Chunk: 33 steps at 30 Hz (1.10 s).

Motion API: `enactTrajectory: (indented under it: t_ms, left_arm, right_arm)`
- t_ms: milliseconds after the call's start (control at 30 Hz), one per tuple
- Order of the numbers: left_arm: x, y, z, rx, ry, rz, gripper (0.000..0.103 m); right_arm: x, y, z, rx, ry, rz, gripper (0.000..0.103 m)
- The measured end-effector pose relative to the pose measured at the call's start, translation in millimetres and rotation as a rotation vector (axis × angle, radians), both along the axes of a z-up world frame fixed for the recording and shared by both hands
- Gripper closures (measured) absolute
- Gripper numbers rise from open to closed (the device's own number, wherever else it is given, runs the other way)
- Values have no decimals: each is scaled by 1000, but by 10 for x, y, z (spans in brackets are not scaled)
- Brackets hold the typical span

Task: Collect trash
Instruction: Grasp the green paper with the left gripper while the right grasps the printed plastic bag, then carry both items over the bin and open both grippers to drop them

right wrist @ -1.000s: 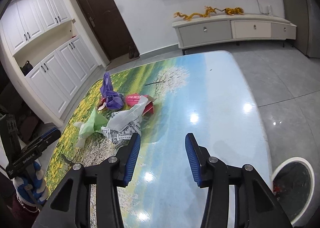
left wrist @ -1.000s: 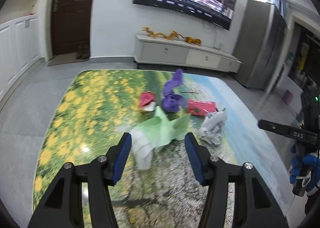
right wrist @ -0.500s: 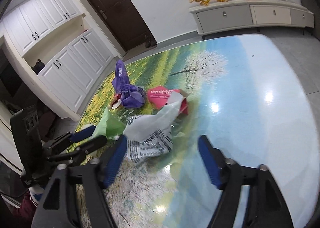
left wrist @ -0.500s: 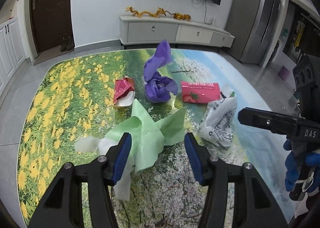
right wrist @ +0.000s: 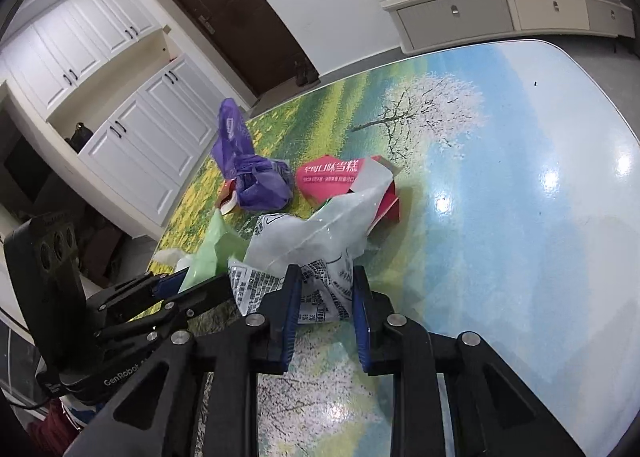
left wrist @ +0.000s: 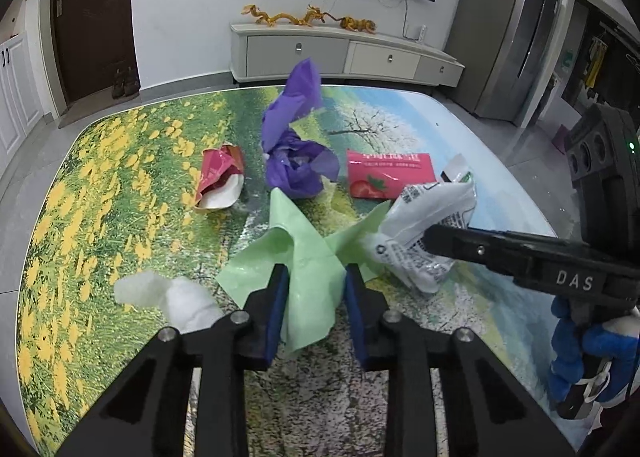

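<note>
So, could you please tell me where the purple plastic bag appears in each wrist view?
Left wrist: purple plastic bag at centre, upper half, left of the red strawberry packet.
Right wrist: purple plastic bag left of centre, again left of that packet.
Shared landmark: the red strawberry packet.
</note>
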<state>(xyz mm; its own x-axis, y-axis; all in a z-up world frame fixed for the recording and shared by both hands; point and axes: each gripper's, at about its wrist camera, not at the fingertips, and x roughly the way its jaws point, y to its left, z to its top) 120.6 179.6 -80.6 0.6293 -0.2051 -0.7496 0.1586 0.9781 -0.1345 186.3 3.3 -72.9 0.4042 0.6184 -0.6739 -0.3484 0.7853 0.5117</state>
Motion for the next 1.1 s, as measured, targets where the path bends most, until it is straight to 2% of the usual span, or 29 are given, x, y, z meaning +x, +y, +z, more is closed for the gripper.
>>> enactTrajectory:
  t_ms: [67, 133, 400, 667, 867, 1100]
  left_arm:
    - [-48, -13, 16, -8, -4, 5, 78]
    - [-103, -27, 39, -18, -8, 11, 78]
    - [-357, -93, 221, -53, -48, 20, 79]
    - [-545, -235, 515, -82, -110, 7, 80]
    - [-688, -487, 730, -96, -157, -29, 80]
    - [-764, -801, 968, -149, -189, -86, 80]
  right_arm:
    - [-50, -25, 22, 6, -16, 6, 89]
    - [-110, -47, 72, 2, -38, 18, 92]
    - [-371, -270, 271, -7, -107, 34, 95]
    - [-679, -668, 552, -10, -179, -42, 97]
    - [-943, -1033, 747, -15, -225, -110, 97]
    - [-1320, -1493, 977, -18, -287, -201, 97]
